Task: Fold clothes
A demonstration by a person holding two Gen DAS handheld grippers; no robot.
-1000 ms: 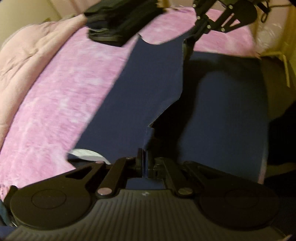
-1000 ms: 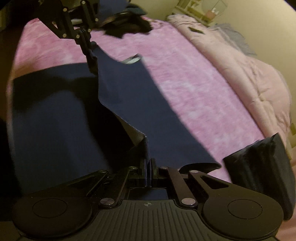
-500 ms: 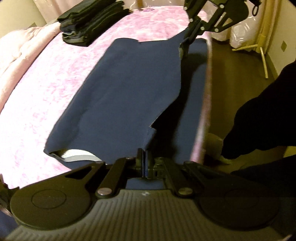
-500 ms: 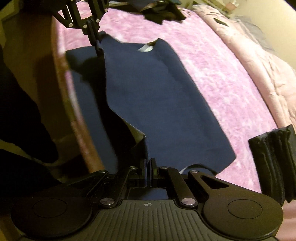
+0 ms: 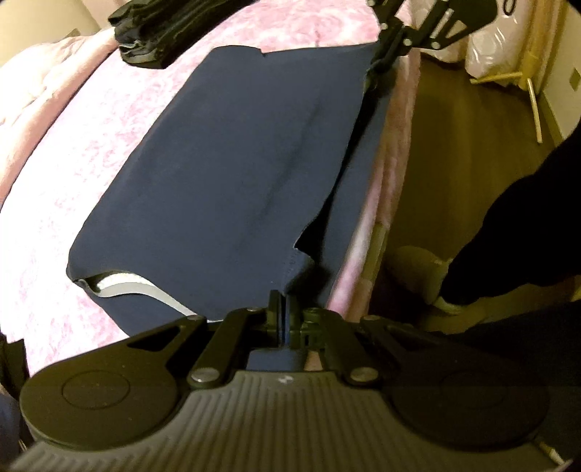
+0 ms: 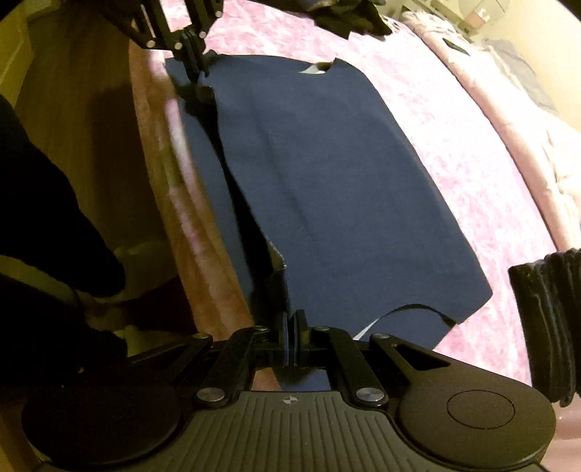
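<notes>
Left wrist view: left gripper (image 5: 284,303) has its jaws pressed together on a corner of the navy garment (image 5: 232,159), cloth pinched between the pads. Garment lies spread on the pink bed cover (image 5: 65,181), folded over on itself, with its long side running along the bed's edge next to the floor (image 5: 464,152). Pale inner lining shows at the garment's open end (image 5: 123,285), on the side away from the bed edge.

Right gripper (image 5: 377,67) is visible at the garment's far corner, same bed-edge side — jaws closed on the cloth there too. Between the two grippers the top layer's edge is raised a little off the layer under it, with a dark gap showing (depth of the gap not readable).

Right wrist view confirms it: right gripper (image 6: 291,326) clamps the navy garment (image 6: 345,188); left gripper (image 6: 194,70) holds the opposite corner.

Stack of folded dark clothes (image 5: 163,32) sits on the bed cover beyond the garment, apart from it, away from the bed edge. A dark-sleeved arm or leg of the person (image 5: 508,232) is over the floor — blurred, cannot tell which.
</notes>
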